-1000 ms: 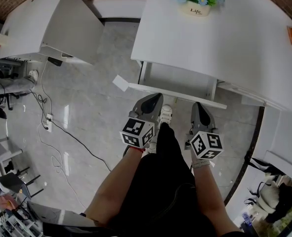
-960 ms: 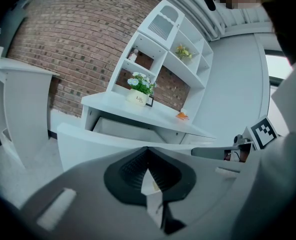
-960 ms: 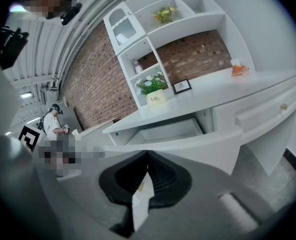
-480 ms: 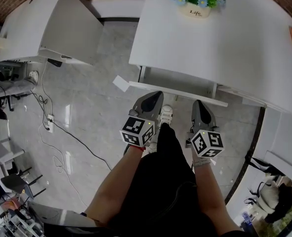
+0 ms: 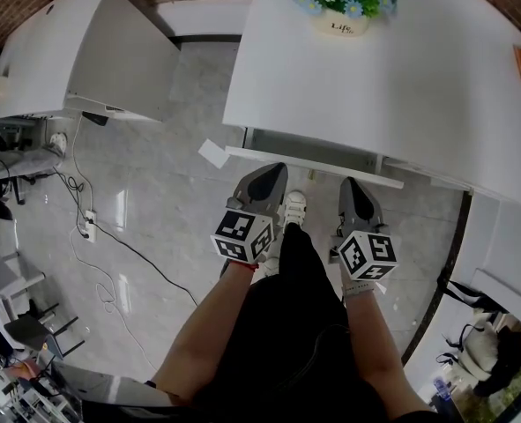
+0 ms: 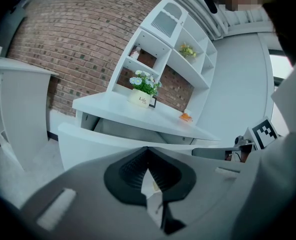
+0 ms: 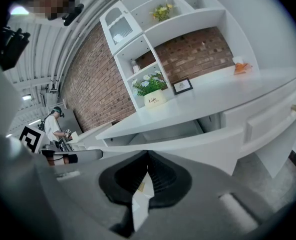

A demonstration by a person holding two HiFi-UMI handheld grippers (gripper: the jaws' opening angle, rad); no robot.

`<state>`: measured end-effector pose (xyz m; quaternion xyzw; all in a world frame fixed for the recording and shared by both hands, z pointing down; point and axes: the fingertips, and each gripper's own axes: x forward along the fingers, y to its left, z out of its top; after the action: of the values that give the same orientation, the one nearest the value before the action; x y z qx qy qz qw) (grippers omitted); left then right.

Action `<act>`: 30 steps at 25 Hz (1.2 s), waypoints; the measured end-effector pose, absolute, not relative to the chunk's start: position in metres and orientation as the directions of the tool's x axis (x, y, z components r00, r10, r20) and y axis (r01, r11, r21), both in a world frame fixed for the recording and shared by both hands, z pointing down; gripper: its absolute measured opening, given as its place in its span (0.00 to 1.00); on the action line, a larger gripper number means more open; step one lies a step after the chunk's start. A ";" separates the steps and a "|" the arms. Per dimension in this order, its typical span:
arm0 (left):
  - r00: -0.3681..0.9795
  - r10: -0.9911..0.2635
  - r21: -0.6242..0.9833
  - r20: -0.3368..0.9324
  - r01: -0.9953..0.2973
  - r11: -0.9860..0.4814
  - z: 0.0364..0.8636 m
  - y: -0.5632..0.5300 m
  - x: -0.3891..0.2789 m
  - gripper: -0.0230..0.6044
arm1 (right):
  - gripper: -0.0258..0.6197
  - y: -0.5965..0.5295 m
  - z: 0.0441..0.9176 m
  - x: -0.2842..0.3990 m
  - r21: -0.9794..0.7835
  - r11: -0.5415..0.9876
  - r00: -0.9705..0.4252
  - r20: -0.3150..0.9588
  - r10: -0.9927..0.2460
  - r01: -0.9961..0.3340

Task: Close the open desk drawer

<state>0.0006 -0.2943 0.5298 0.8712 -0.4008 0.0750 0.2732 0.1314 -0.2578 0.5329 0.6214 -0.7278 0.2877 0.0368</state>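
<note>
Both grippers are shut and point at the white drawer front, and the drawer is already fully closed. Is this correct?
Not quite. The drawer is partly open: the head view shows a grey strip of its inside between its front and the desk edge. The left gripper and right gripper are indeed shut and point at its front.

Office or studio workroom. White desk (image 5: 401,86) carried a flower pot (image 5: 341,23), with a second white counter (image 5: 84,51) nearby. White open shelving (image 7: 188,19) stood against a brick wall (image 6: 62,44). Grey tiled floor (image 5: 163,174) had loose cables (image 5: 135,250) and a power strip (image 5: 85,226). A person (image 7: 54,126) stood at a cluttered bench in the background.
</note>
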 end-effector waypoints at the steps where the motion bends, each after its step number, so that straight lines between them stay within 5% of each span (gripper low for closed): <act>1: 0.666 -0.658 0.417 0.350 -0.740 -0.527 0.530 -0.296 0.001 0.04 | 0.04 -0.259 0.533 0.132 -0.372 0.063 -0.226 0.411 -0.883 -0.926; 30: 0.641 -0.684 0.423 0.349 -0.759 -0.495 0.531 -0.339 0.013 0.04 | 0.04 -0.302 0.535 0.144 -0.398 0.090 -0.261 0.401 -0.878 -0.913</act>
<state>0.0129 -0.3395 0.5313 0.8620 -0.4184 0.0676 0.2781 0.1442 -0.3022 0.5346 0.6073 -0.7375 0.2940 0.0297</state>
